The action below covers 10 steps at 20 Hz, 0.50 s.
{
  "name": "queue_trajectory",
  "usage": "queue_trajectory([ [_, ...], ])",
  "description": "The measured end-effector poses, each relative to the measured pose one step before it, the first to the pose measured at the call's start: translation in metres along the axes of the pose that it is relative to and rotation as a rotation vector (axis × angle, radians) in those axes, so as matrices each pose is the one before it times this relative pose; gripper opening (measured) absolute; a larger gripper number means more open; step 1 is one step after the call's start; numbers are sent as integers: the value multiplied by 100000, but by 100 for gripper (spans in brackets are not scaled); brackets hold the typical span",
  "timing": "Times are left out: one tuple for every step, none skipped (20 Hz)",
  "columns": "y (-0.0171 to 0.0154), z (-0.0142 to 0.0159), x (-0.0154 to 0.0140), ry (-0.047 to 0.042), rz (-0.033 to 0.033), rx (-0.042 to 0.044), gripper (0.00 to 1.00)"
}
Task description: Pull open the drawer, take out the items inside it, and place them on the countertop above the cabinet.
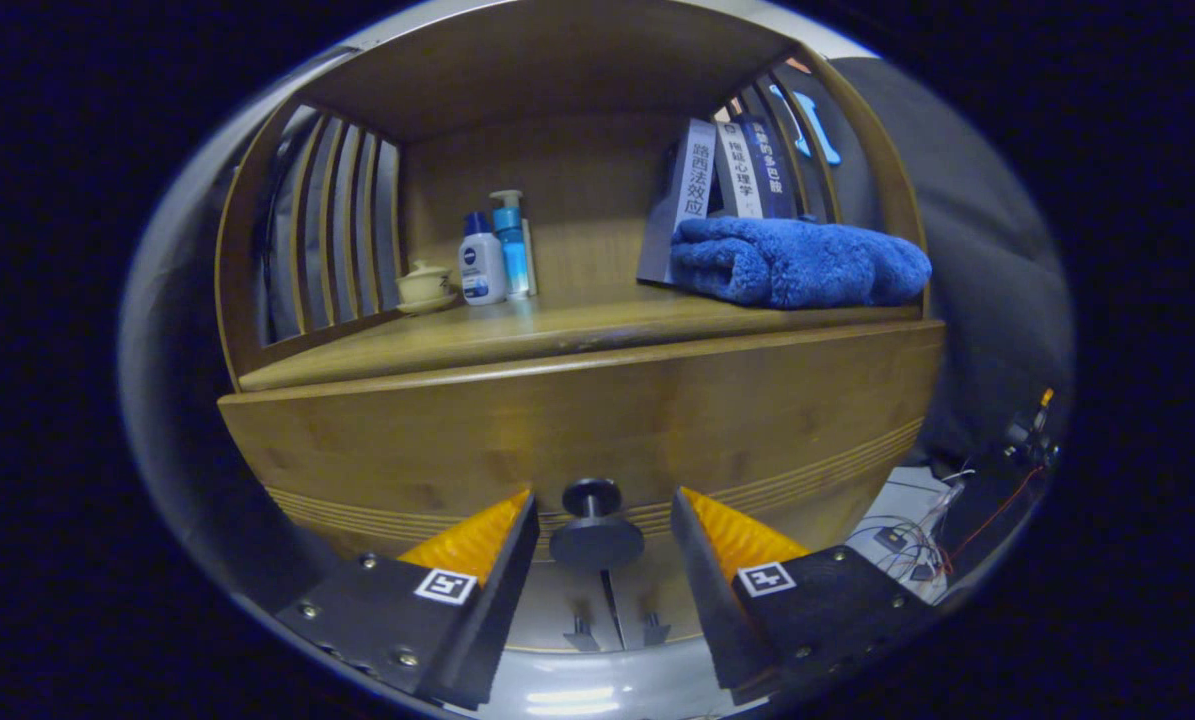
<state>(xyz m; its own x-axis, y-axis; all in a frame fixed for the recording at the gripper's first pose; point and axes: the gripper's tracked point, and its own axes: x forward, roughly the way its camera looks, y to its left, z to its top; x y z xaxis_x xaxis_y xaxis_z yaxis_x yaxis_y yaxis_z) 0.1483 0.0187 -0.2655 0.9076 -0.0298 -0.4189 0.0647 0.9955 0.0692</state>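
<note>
Three book spines on the shelf carry vertical Chinese titles. The white book (695, 185) reads 路西法效应; the grey book (739, 170) appears to read 神經心理學. The blue book (765, 158) has print too small to make out. The white bottle (481, 265) bears a small dark brand patch. The gripper (604, 494), its fingers parted either side of the drawer knob (597, 525), carries a square coded marker (445, 586) on each.
</note>
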Motion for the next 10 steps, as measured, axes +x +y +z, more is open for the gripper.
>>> queue_trajectory([
  [57, 339, -8, -1130, 796, 477, 80],
  [73, 509, -160, -2021, 545, 83, 80],
  [-192, 633, -63, -2146, -434, -26, 80],
  [-358, 205, -25, -1063, -1599, -204, 80],
  [131, 5, -114, 106, 746, 149, 80],
  [591, -455, -172, 1105, 1752, 279, 72],
  [112, -145, 277, 1417, 473, -1419, 65],
  [-172, 46, -60, -471, -1046, -901, 58],
  [-33, 18, -83, 1033, -639, -112, 50],
  [-19, 29, 212, -200, -13, 343, 43],
])
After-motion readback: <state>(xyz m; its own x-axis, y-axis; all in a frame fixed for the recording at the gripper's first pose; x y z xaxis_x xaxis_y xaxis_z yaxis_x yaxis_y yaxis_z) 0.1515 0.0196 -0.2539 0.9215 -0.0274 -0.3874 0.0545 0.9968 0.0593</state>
